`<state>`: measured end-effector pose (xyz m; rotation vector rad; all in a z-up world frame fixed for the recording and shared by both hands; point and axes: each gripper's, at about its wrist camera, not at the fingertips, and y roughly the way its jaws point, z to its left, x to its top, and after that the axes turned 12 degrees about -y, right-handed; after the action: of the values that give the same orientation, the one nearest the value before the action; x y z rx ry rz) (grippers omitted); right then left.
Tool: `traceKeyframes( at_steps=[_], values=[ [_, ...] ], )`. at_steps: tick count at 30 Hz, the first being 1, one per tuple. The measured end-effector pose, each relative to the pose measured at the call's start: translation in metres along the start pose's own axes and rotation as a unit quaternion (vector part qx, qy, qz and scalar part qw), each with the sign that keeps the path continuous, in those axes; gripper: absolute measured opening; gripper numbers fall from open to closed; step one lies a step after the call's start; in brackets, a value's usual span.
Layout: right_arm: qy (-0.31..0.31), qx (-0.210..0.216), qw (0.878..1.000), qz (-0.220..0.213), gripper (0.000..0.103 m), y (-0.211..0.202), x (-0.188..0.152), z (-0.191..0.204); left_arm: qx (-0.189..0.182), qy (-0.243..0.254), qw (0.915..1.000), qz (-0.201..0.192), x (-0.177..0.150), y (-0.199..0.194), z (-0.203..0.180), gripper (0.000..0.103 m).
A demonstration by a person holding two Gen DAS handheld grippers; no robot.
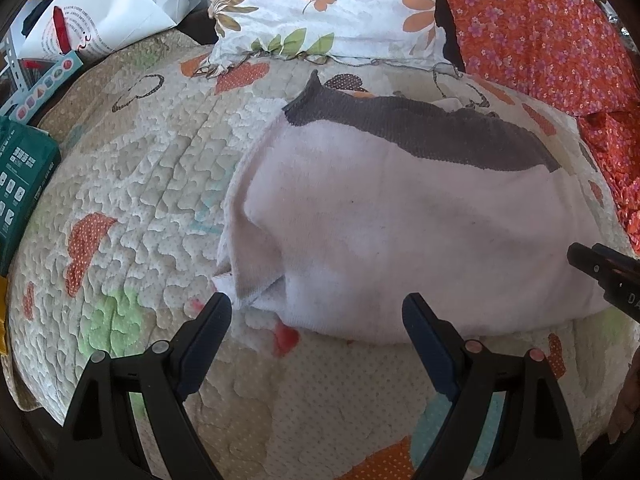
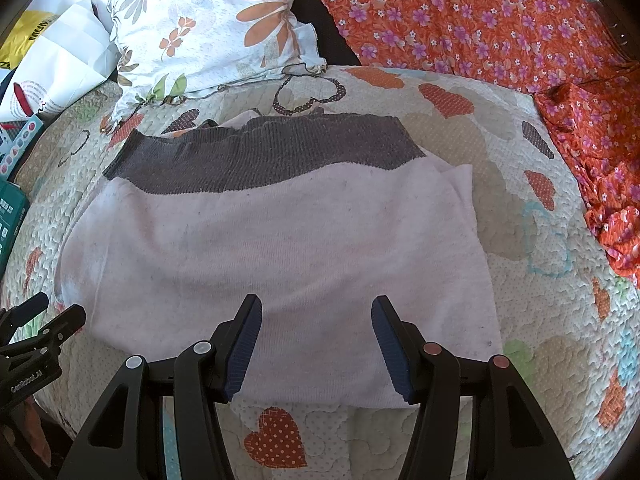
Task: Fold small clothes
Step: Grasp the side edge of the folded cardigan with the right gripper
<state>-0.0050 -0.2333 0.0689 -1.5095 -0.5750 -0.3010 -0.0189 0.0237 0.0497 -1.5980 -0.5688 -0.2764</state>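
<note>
A small pale pink garment (image 1: 420, 220) with a dark grey ribbed waistband (image 1: 420, 132) lies folded flat on a quilted bedspread (image 1: 140, 184). It also shows in the right wrist view (image 2: 280, 248), with the waistband (image 2: 264, 152) at the far side. My left gripper (image 1: 316, 308) is open and empty, just short of the garment's near left corner. My right gripper (image 2: 316, 312) is open and empty, hovering over the garment's near edge. The right gripper's tip (image 1: 600, 268) shows at the right edge of the left wrist view, and the left gripper (image 2: 44, 320) at the left edge of the right wrist view.
A floral pillow (image 1: 320, 8) lies beyond the garment. Orange flowered cloth (image 2: 500, 20) covers the far right. A white paper bag (image 1: 100, 12) and a green box (image 1: 24, 176) sit at the left edge of the bed.
</note>
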Motion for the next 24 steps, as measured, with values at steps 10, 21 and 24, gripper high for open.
traceKeyframes(
  at_steps=[10,21,24],
  values=[
    [-0.015,0.023,0.999,-0.029,0.062,-0.017,-0.001,0.011,0.019,-0.022,0.9995,-0.011,0.011,-0.001,0.025,0.086],
    [-0.203,0.038,0.976,-0.07,0.063,-0.017,-0.018,0.127,0.037,-0.207,0.9765,-0.047,0.049,-0.028,0.142,0.086],
    [-0.272,0.017,0.959,-0.08,0.063,-0.011,-0.025,0.18,0.023,-0.239,0.9691,-0.057,0.055,-0.039,0.16,0.086]
  ],
)
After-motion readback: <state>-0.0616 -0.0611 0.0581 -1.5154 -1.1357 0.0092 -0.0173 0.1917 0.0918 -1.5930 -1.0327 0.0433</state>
